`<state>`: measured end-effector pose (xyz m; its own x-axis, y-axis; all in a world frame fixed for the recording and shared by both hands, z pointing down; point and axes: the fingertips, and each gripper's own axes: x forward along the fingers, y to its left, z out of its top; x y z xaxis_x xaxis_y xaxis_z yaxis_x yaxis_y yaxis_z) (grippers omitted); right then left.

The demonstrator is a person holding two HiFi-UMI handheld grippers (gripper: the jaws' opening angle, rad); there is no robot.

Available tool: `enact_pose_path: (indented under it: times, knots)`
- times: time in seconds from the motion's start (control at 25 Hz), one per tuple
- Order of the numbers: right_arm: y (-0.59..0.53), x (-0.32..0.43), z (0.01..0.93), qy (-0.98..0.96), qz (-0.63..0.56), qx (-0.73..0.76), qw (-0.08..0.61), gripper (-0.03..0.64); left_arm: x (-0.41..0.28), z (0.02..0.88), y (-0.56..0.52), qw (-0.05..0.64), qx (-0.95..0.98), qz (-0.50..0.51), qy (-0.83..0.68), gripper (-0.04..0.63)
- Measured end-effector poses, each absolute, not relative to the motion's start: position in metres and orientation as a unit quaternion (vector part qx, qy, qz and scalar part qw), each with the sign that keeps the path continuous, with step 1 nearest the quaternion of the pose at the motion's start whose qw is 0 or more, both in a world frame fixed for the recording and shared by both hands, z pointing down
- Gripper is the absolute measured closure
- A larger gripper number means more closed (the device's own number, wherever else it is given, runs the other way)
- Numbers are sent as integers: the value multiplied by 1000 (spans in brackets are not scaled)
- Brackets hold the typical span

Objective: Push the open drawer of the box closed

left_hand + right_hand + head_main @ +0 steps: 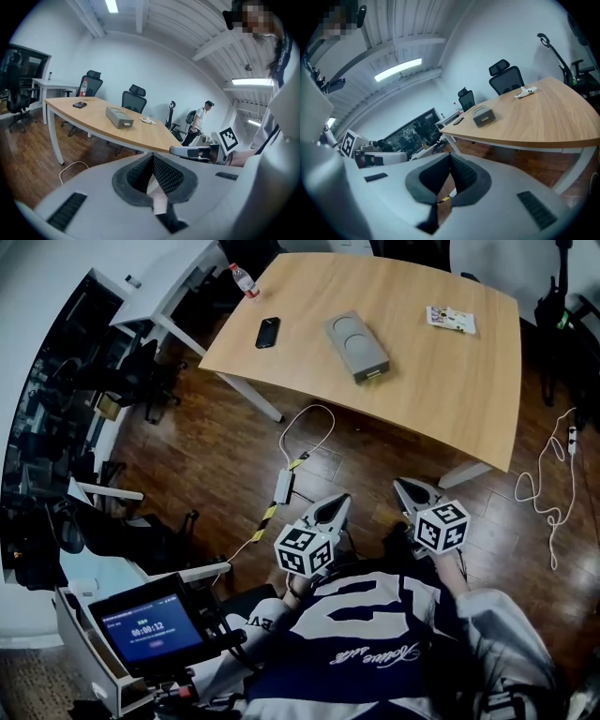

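A grey box (354, 343) lies on the wooden table (450, 390), its drawer (374, 374) sticking out a little at the near end. The box also shows in the left gripper view (119, 116) and in the right gripper view (483, 116). Both grippers hang over the floor close to the person's body, well short of the table. My left gripper (336, 505) (152, 158) has its jaws together with nothing between them. My right gripper (406, 487) (450, 158) is likewise shut and holds nothing.
On the table are a black phone (268, 332), a bottle (244, 279) at the far left corner and a small white packet (450, 319). Cables (305, 442) lie on the wood floor under the table's near edge. Office chairs (133, 98) stand behind it.
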<state>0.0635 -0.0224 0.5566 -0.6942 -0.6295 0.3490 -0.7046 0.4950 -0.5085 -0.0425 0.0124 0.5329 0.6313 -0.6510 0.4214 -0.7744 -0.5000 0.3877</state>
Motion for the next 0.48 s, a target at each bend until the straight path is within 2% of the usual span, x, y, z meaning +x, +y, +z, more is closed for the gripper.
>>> enact_pose_path:
  times: [0.2,0.48]
  knots:
    - [0,19,552,-865,317,384,60,618,-86,533,26,284,859,95,-416,592]
    - [21,2,558,-860,317,397,55,618,-101,540,36,280,867,86,-403,592]
